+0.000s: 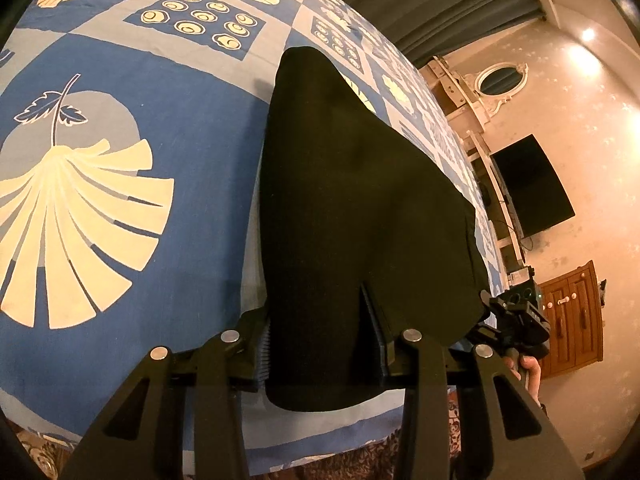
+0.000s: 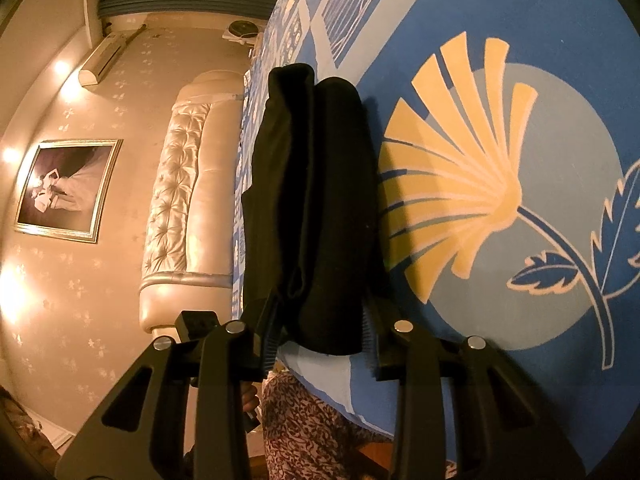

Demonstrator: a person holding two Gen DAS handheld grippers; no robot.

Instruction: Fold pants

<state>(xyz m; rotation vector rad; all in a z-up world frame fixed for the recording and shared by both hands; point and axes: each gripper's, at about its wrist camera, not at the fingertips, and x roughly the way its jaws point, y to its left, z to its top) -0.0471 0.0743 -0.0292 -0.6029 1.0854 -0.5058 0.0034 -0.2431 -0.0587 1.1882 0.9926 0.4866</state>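
Lying on one blue patterned bedspread [image 1: 192, 92] is a single pair of black pants [image 1: 360, 200], folded into a thick bundle near the bed's near edge. Two grippers are shown, one per view. Left gripper [image 1: 320, 344]: its two ribbed fingers [image 1: 374, 320] stand apart on either side of the bundle's near end; whether they press the cloth cannot be told. Right gripper [image 2: 320, 332]: its two fingers [image 2: 272, 332] likewise flank the near end of the pants [image 2: 316, 200], whose stacked layers show as two rounded rolls at the far end; grip pressure cannot be told. One large cream fan-shaped motif [image 2: 452, 184] lies just right of the bundle. Background, left-wrist view: one oval mirror [image 1: 498, 80], one dark screen [image 1: 532, 184], one wooden cabinet [image 1: 576, 316]. Right-wrist view: one framed picture [image 2: 66, 190], one tufted headboard [image 2: 188, 200].
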